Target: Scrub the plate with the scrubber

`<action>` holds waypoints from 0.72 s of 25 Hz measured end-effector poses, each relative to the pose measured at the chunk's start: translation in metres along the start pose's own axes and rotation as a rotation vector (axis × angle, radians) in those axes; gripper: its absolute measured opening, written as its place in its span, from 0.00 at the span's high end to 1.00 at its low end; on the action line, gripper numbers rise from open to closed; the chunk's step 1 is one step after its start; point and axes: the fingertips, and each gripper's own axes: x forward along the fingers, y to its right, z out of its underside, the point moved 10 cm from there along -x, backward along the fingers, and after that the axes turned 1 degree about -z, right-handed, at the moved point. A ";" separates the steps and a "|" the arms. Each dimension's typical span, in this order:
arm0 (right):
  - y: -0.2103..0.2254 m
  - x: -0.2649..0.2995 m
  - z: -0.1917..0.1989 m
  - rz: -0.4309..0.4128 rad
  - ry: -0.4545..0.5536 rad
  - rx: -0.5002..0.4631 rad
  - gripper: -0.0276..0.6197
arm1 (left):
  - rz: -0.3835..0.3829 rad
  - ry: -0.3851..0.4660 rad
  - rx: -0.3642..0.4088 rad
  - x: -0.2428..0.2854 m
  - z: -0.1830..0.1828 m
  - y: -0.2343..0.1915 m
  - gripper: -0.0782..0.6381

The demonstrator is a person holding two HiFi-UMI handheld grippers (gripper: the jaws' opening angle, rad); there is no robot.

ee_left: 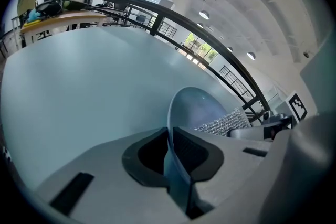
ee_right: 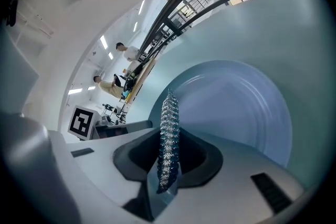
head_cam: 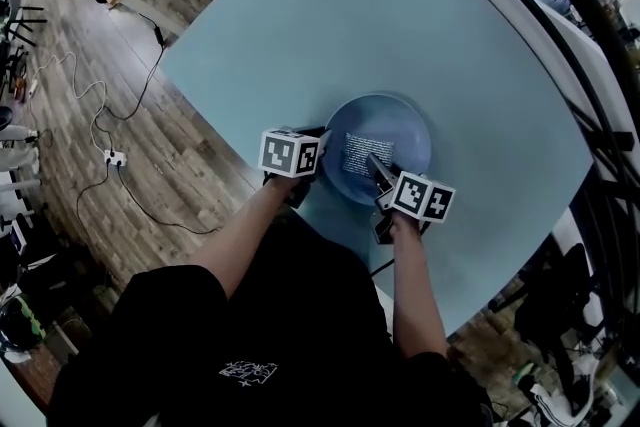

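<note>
On the pale-blue table (head_cam: 350,15), left gripper (ee_left: 170,153) pinches the blue plate (head_cam: 402,128) — right gripper (ee_right: 168,161) clamps the chainmail scrubber (ee_right: 169,126).

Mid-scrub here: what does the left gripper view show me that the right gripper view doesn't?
Only the left gripper view: the left gripper, jaws shut on the rim of the plate, and the scrubber seen broadside over the plate's face. Only the right gripper view: the right gripper, jaws shut on the scrubber seen edge-on, and the plate's ringed inner face spread wide. Both: the plate, the scrubber and the pale blue table.
</note>
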 end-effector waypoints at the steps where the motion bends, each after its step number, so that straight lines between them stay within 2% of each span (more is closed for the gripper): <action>1: 0.000 0.004 -0.002 -0.003 -0.002 -0.001 0.83 | -0.002 0.002 0.000 0.001 0.000 0.001 0.84; 9: 0.000 0.020 -0.027 0.013 0.038 -0.012 0.83 | -0.027 0.007 0.012 0.001 -0.001 0.004 0.84; 18: 0.023 -0.006 -0.057 0.088 0.107 -0.026 0.83 | -0.036 0.014 0.003 0.002 0.000 0.005 0.84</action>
